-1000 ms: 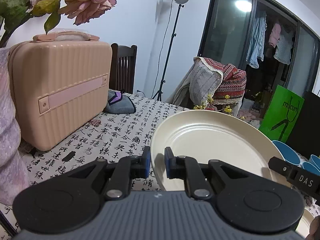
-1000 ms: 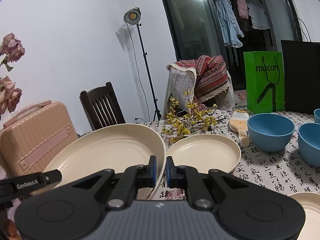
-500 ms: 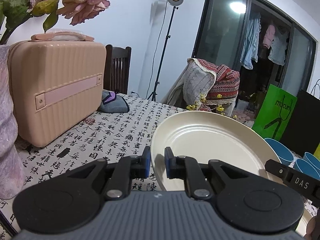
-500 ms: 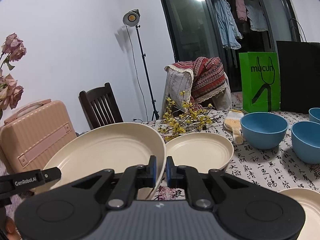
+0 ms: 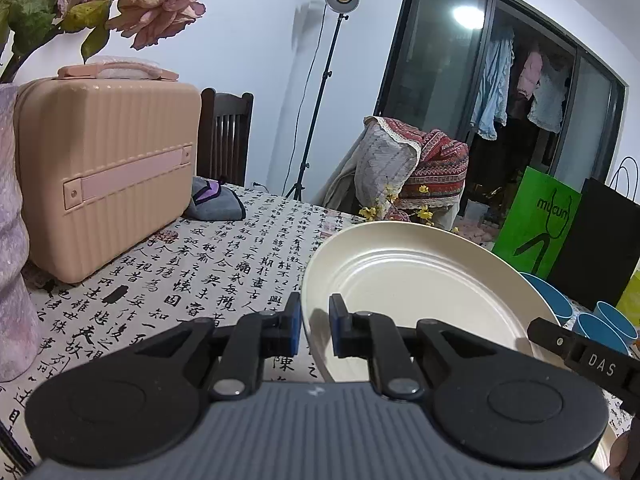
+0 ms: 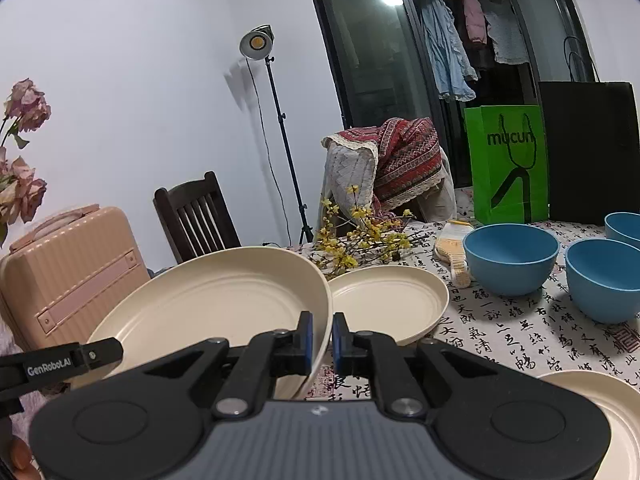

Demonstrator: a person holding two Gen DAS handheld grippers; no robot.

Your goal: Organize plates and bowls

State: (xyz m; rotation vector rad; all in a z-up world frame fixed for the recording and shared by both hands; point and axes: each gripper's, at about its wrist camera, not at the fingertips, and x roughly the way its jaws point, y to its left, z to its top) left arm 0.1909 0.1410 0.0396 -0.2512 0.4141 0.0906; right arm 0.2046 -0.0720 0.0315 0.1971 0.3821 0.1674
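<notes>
plate [image 5: 420, 280]: smooth satin | bowl [image 6: 510, 258]: matt | tablecloth [image 5: 224, 276]: printed cloth

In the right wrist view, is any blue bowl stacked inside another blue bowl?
No, the blue bowls stand apart, each alone on the tablecloth, with printed cloth showing between them.

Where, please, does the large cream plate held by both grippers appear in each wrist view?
Left wrist view: the large cream plate fills the lower right, its left rim between the left gripper jaws.
Right wrist view: it sits lower left, its right rim between the right gripper jaws.
Shared landmark: the green paper bag.
</notes>
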